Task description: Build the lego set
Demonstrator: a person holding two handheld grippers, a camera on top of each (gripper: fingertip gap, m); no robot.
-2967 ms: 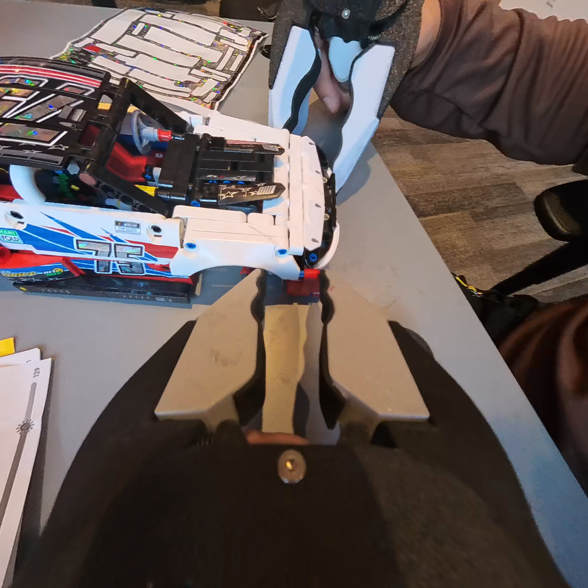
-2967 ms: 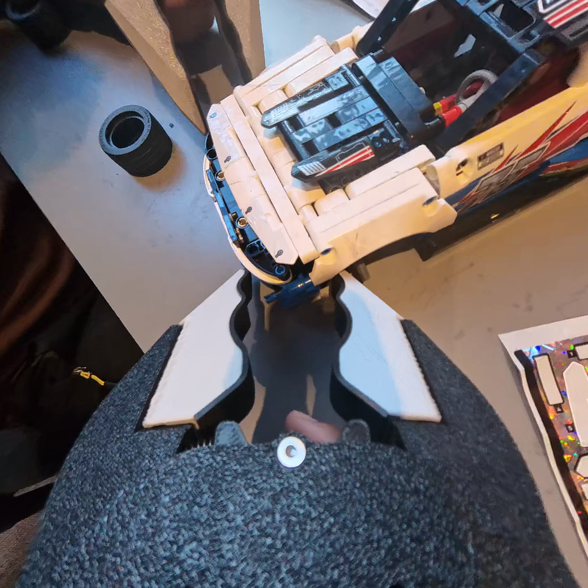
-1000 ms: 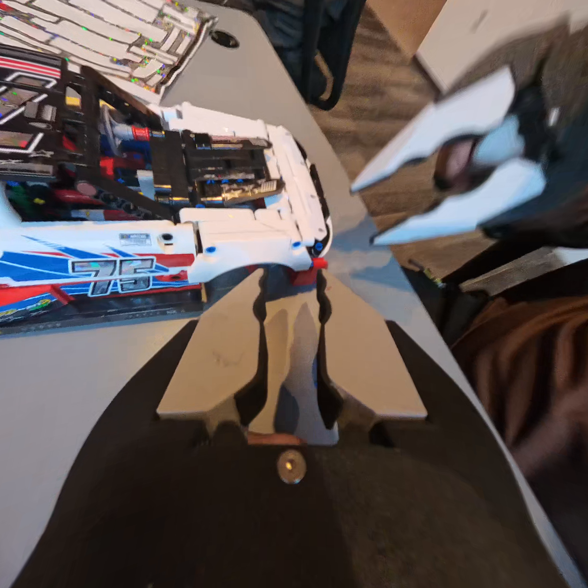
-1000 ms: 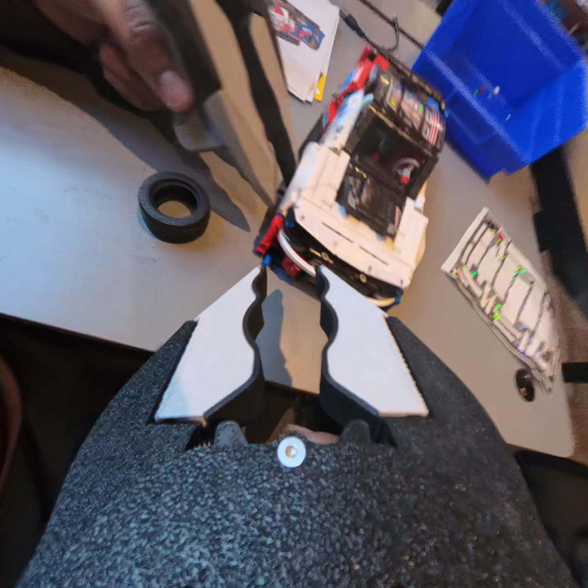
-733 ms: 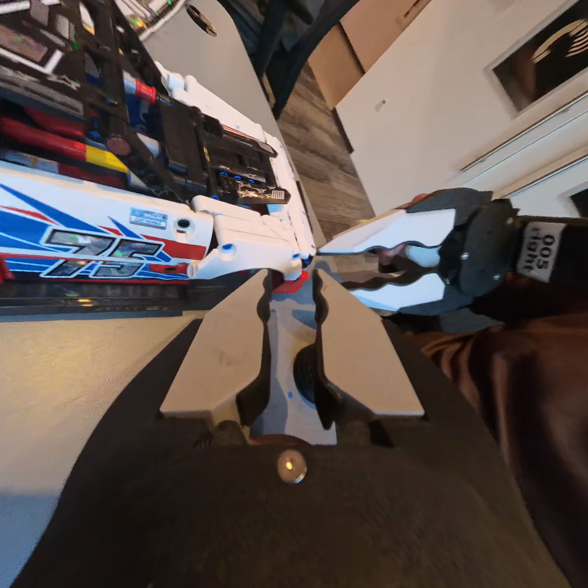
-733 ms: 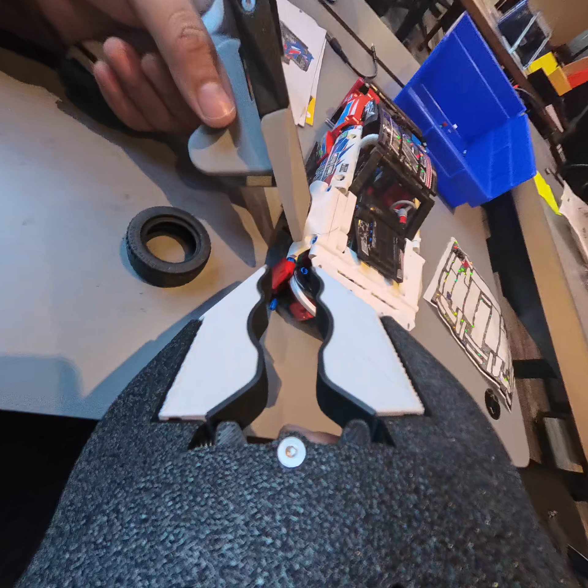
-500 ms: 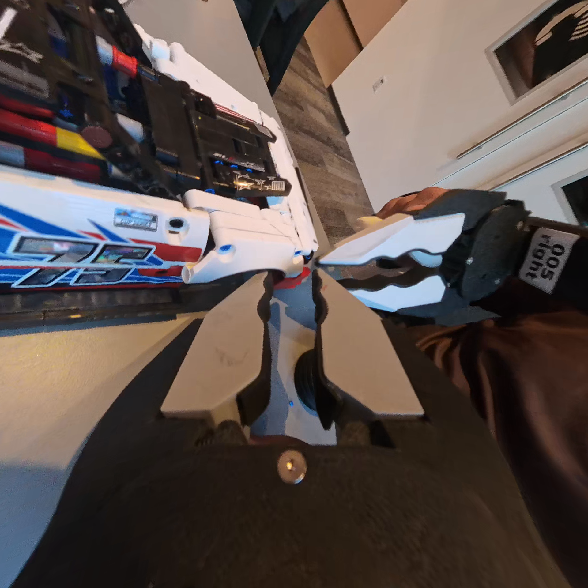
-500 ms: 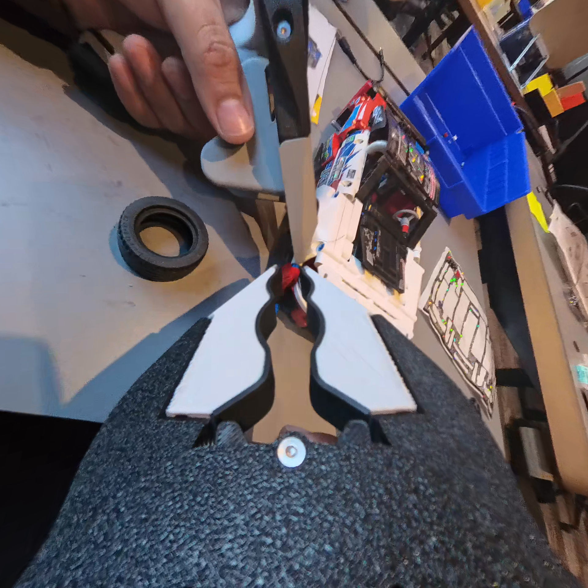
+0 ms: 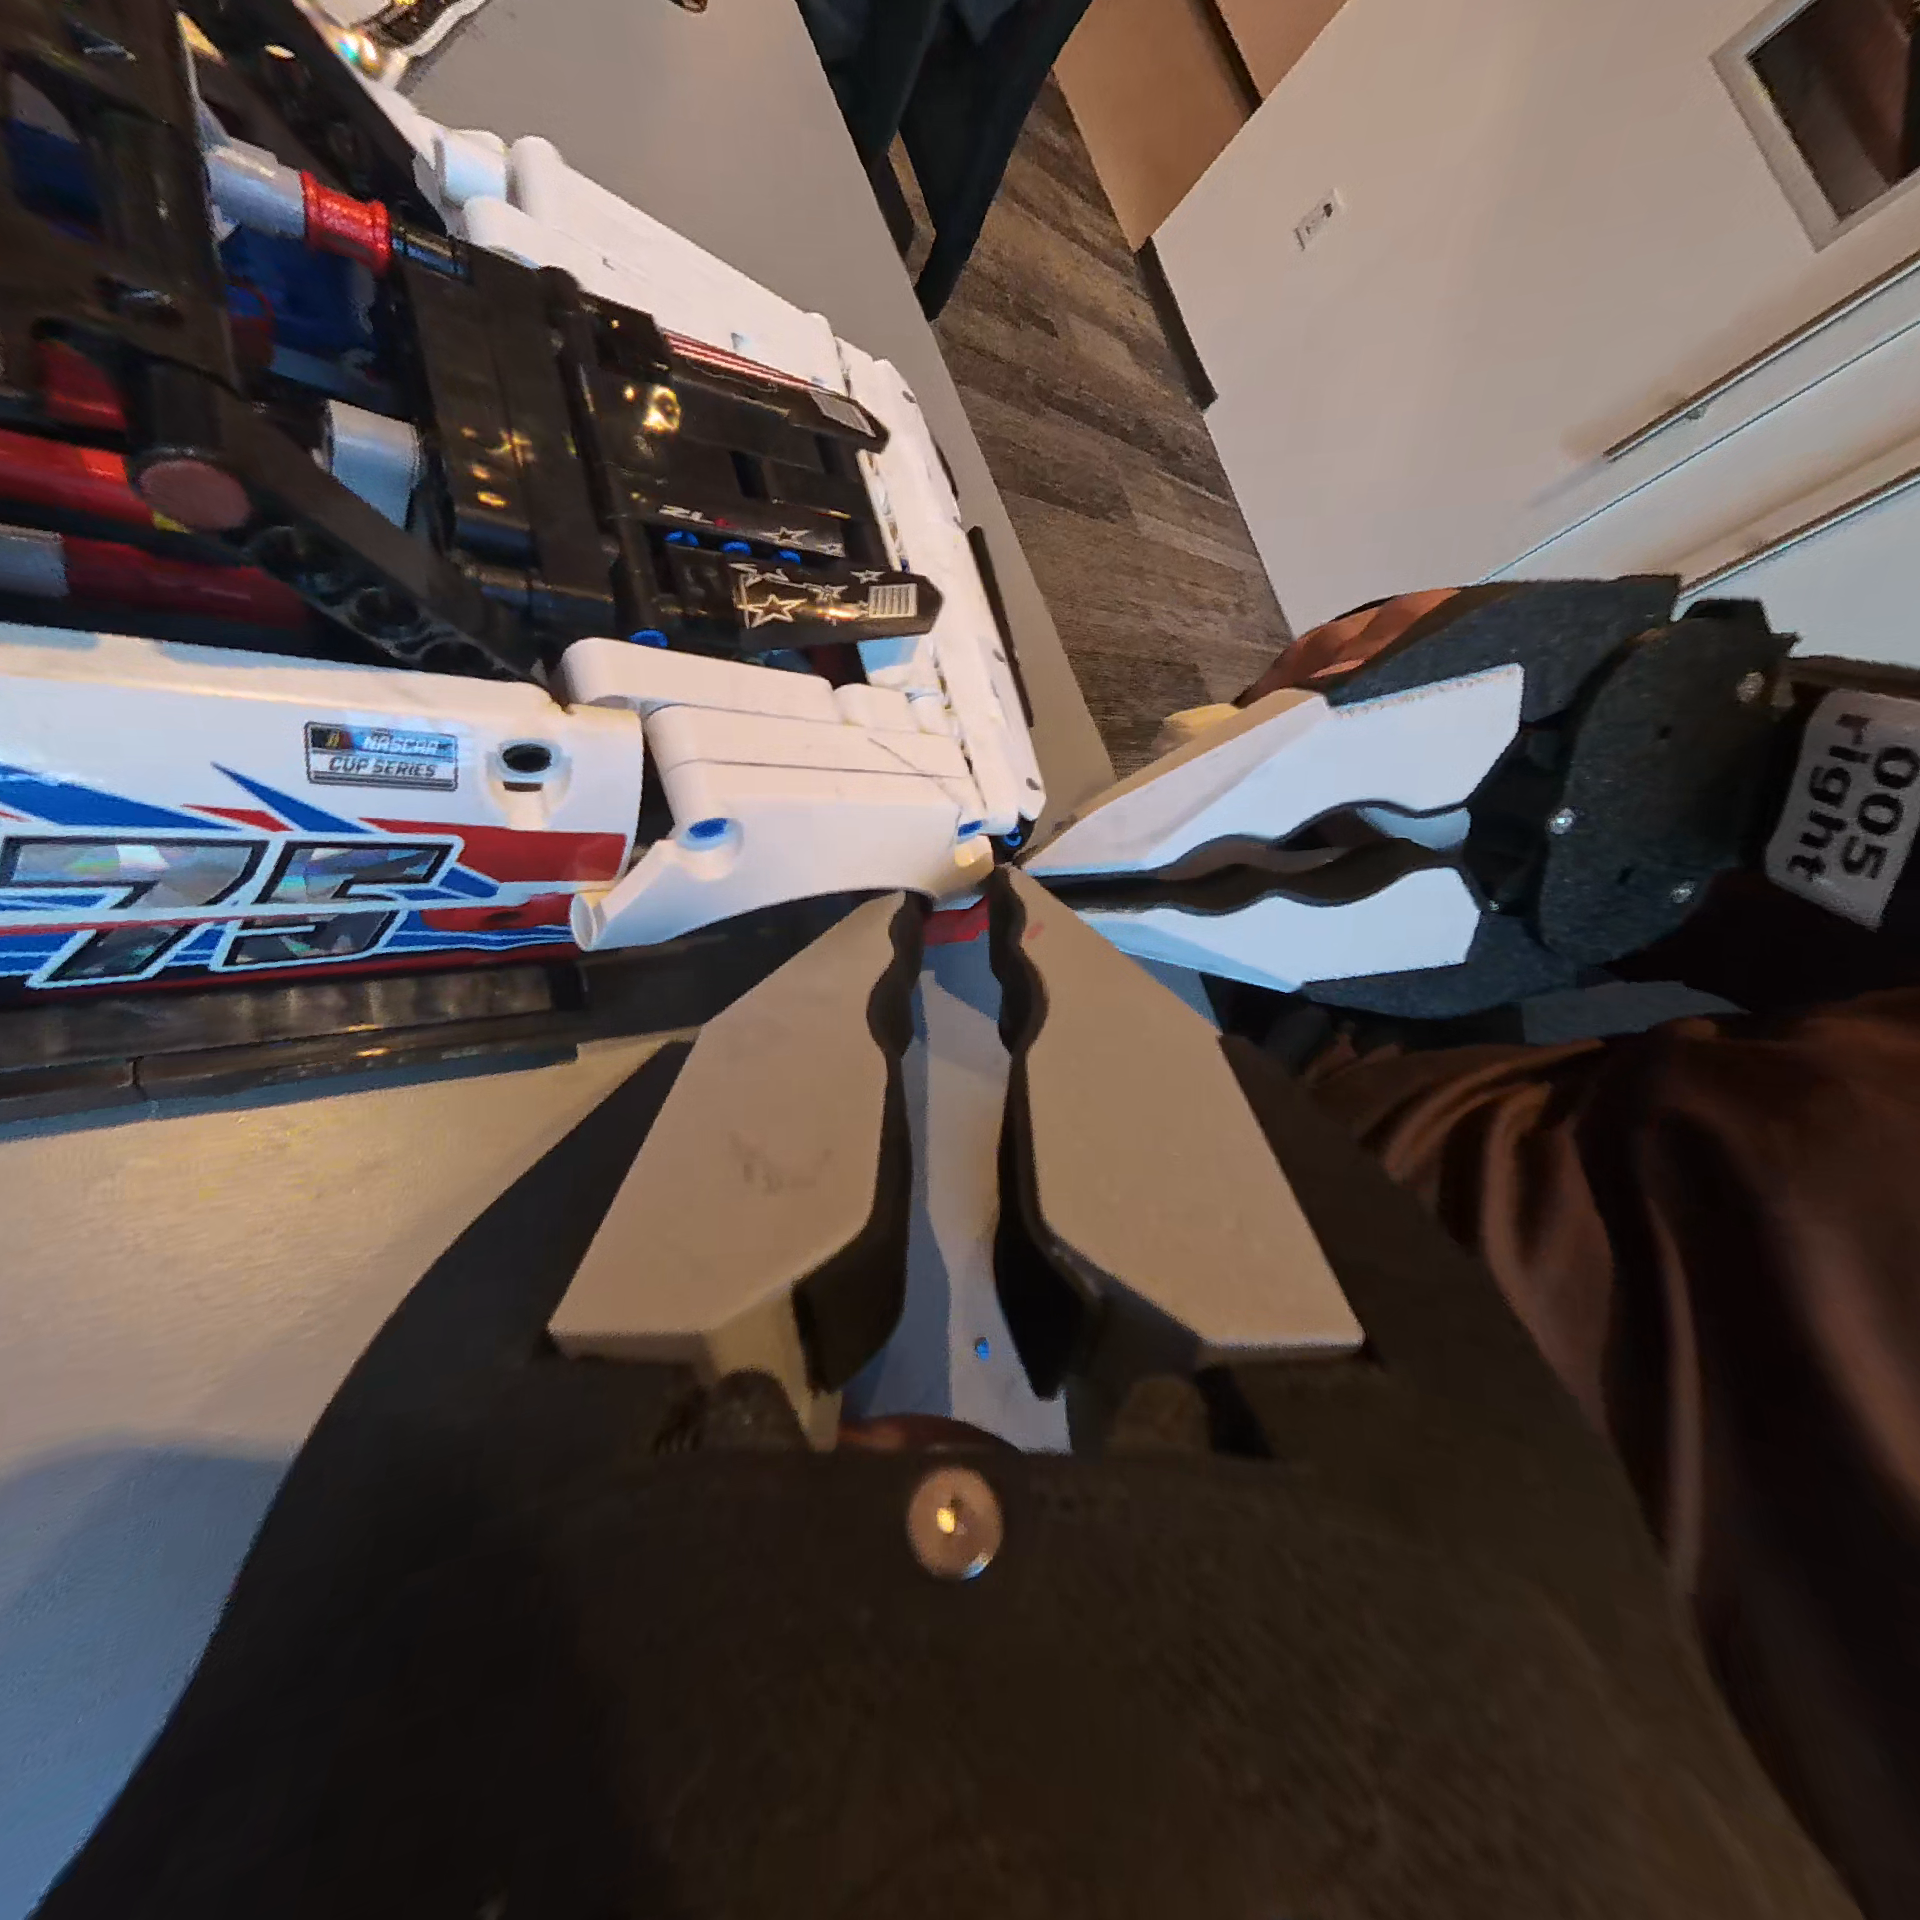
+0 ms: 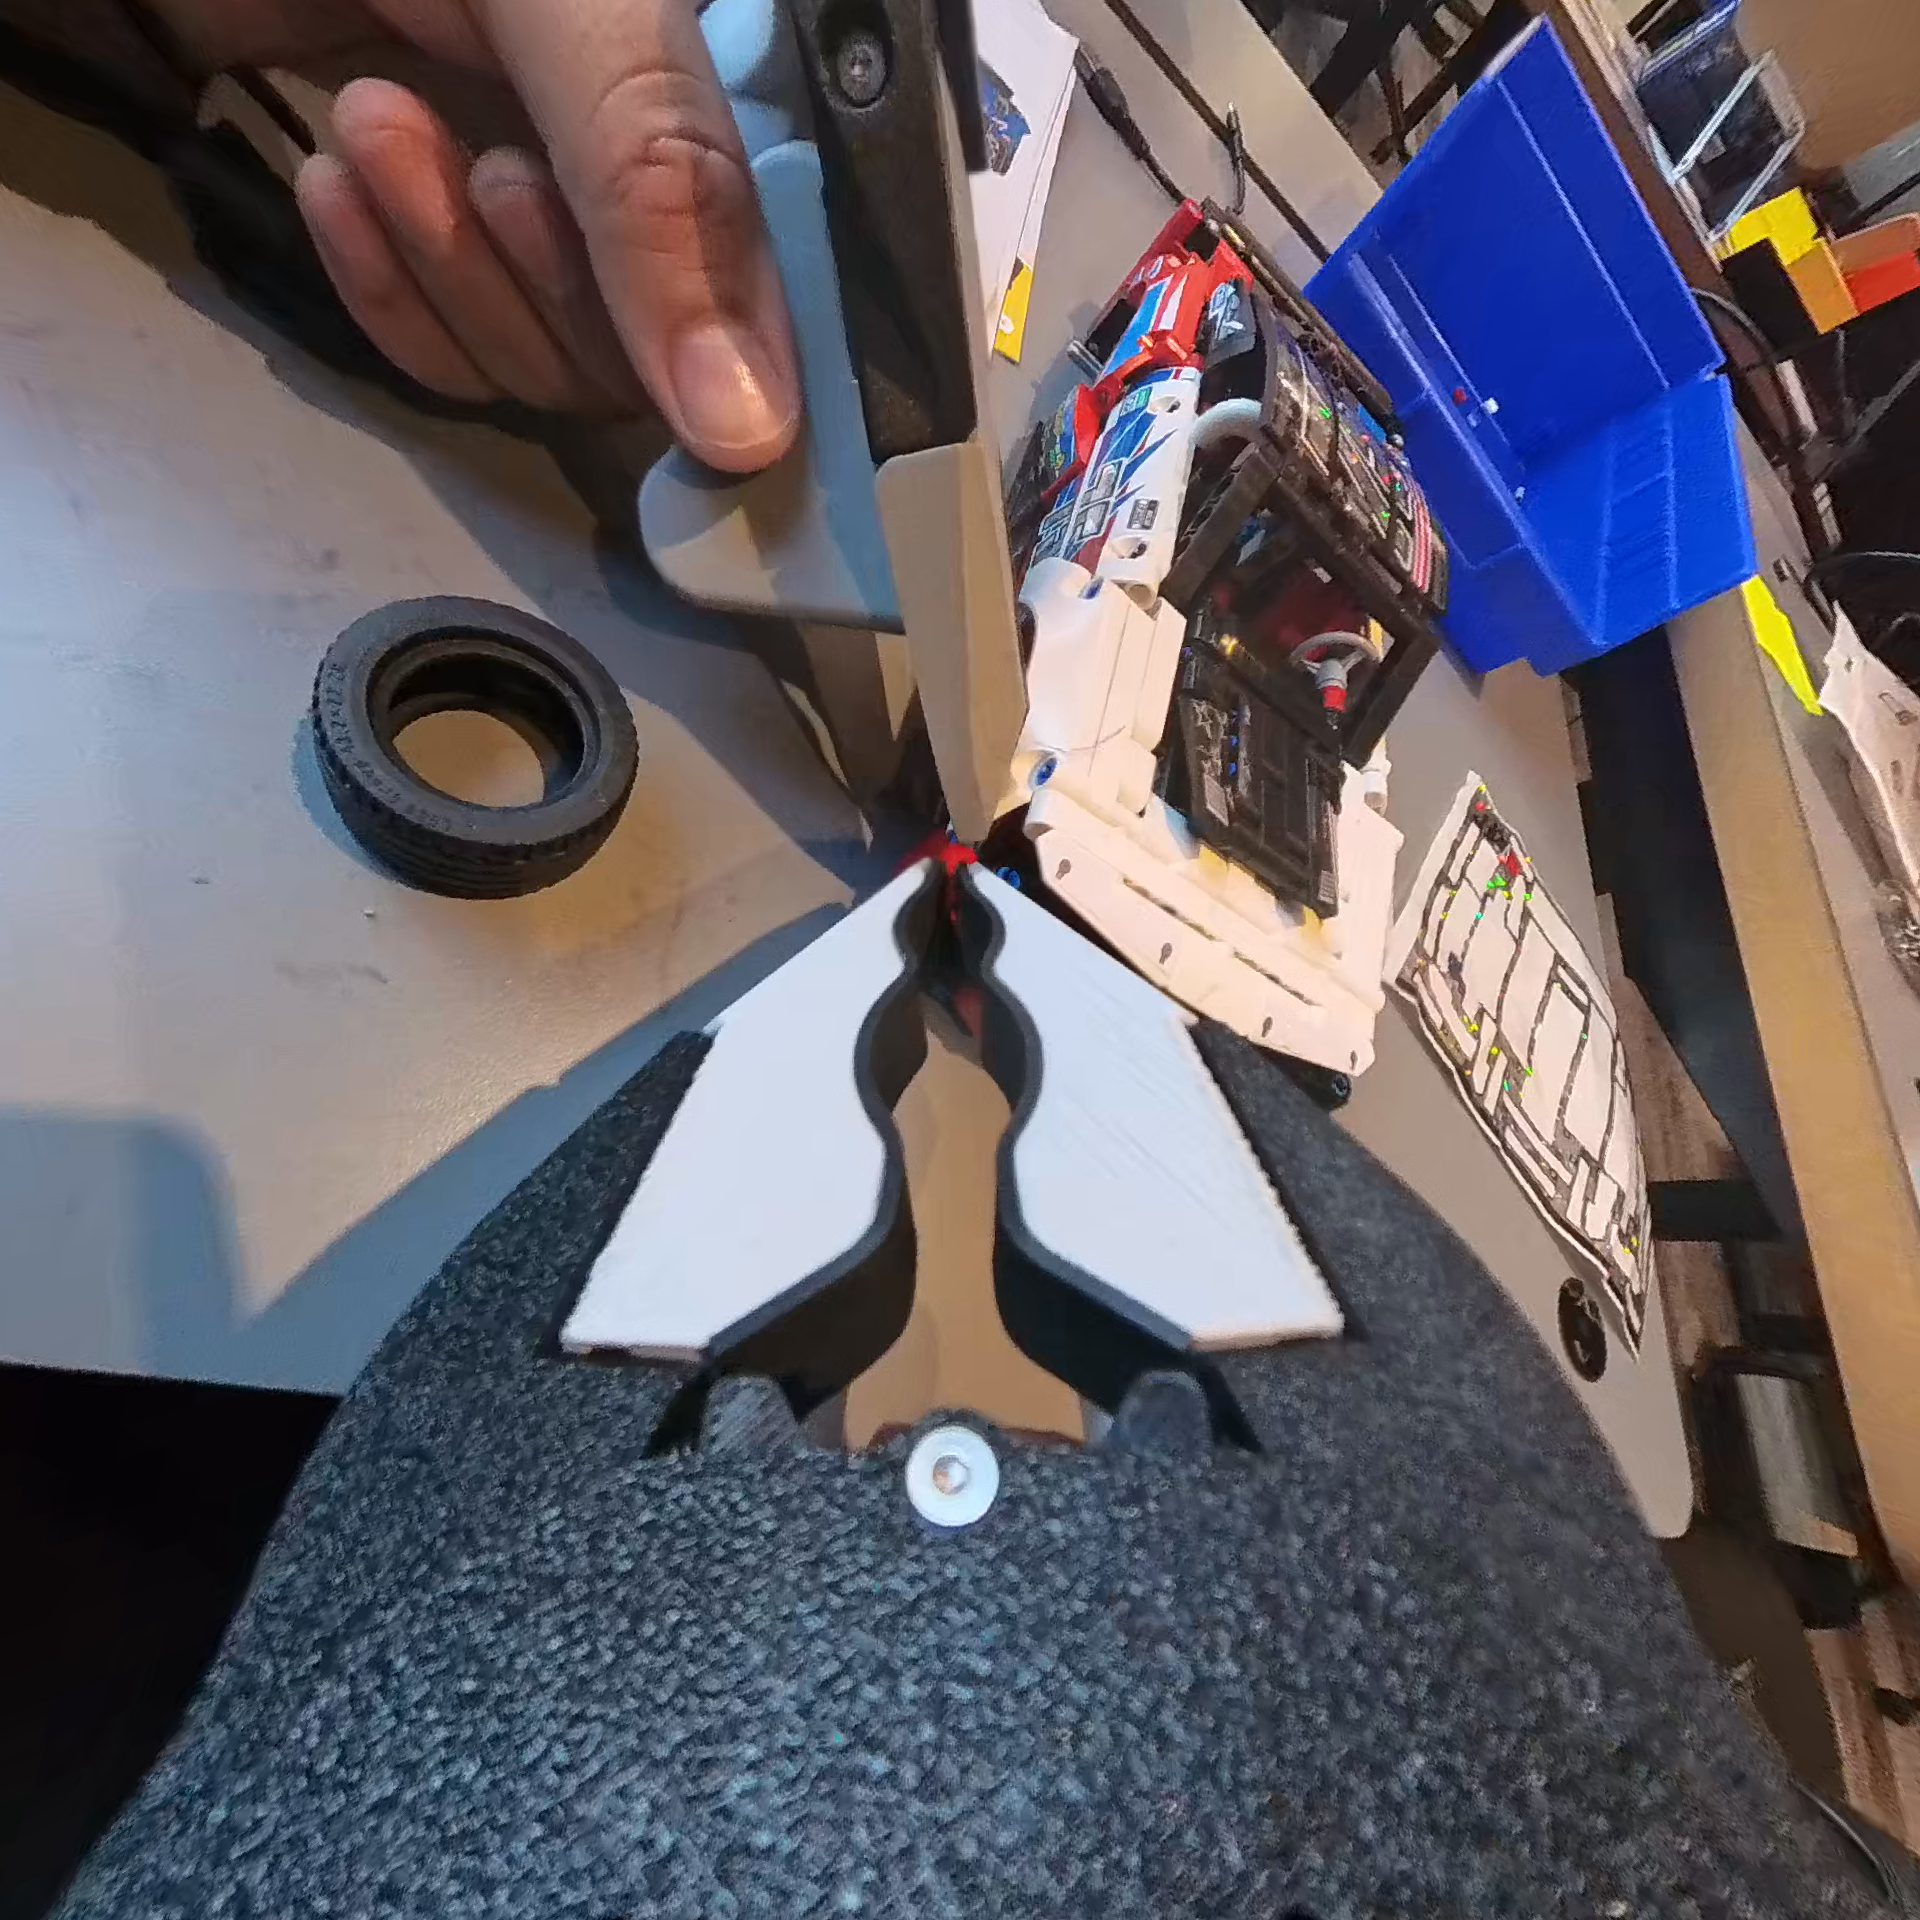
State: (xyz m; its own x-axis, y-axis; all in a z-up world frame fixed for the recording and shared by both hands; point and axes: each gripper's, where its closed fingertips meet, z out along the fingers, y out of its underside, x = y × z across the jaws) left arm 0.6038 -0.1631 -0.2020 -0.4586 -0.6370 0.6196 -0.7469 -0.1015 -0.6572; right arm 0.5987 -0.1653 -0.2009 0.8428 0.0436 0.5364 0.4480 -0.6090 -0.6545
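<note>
**Pinching a red piece at the car's front corner**

Meeting at one spot, both grippers converge on the lower front corner of the car, which lies on the table.

Left wrist view: the left gripper points at the corner from the side, its jaws narrow with a slim gap between the tips. A red piece under the white bumper sits right at that gap; whether the tips press it or only frame it cannot be told from here. Most likely this gripper is there to steady the corner, so the car does not slide while the other tool works. The right gripper comes in from the right, nearly level, its jaws almost together and its tips touching the same corner.

Right wrist view: the right gripper has its tips drawn in tight around the red piece, which shows just ahead of and between them, so it looks clamped on that part. The grip seems meant to seat or adjust the piece on the nose. The left gripper, held by a hand, drops in from above to the same point. A loose tyre lies on the table to the left, apart from the car and not yet fitted. A sticker sheet and a blue bin lie beyond the car.
</note>
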